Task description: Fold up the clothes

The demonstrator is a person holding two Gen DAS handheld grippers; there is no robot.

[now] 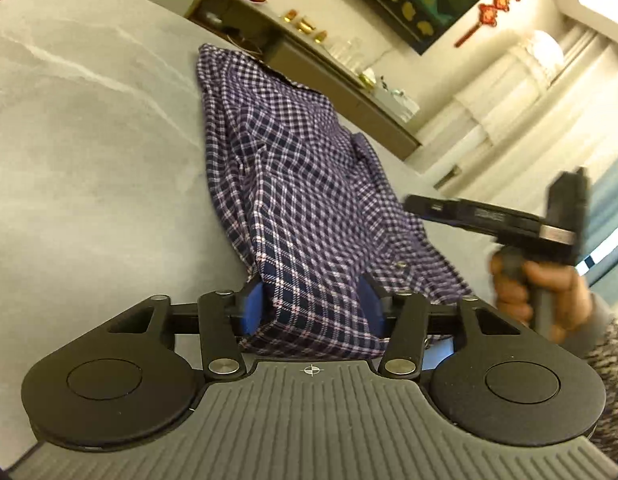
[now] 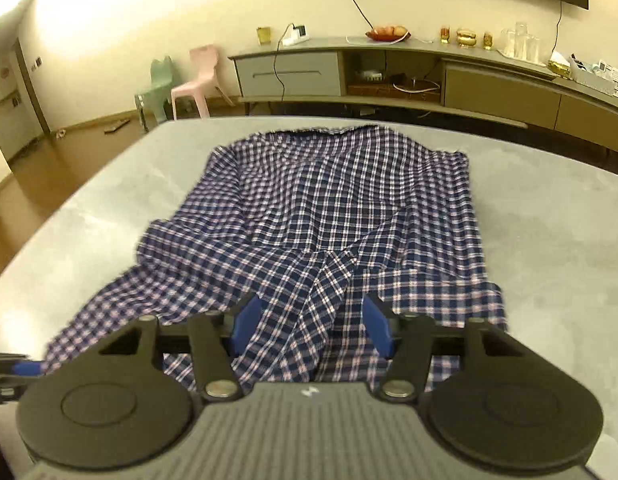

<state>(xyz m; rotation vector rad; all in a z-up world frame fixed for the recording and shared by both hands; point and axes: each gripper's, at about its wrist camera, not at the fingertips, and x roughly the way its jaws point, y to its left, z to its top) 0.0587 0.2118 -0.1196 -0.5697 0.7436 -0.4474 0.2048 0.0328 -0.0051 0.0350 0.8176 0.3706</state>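
Checked cloth in navy, white and pink, a shirt [image 2: 321,216], lay rumpled across the middle of the grey, marble-veined tabletop [image 2: 549,248], its far hem near the tabletop's far edge and its near part bunched up toward both tools. No brand or readable writing showed on anything; only a small crosshair mark sat on the left tool's ribbed grey body, and a small pale mark on the right one's.

Beyond the tabletop's far edge ran a long low sideboard [image 2: 389,72] against a cream wall, carrying a dish of fruit [image 2: 387,33], gold ornaments and clear glasses. A pink chair [image 2: 195,80] and a pale green one stood on the wooden floor to its left. A red hanging ornament [image 1: 501,4] showed on the wall in the left wrist view.

The left gripper [image 1: 313,312] pointed down at the tabletop, a thick fold of shirt filling the gap between its blue pads; whether its jaws actually pinched the cloth I could not tell. The right gripper [image 2: 311,328] hung over the shirt's near part, its jaws standing apart with a ridge of cloth between them, the pads not pressing it. In the left wrist view, a hand [image 1: 537,288] in a speckled sleeve gripped the right tool's handle.
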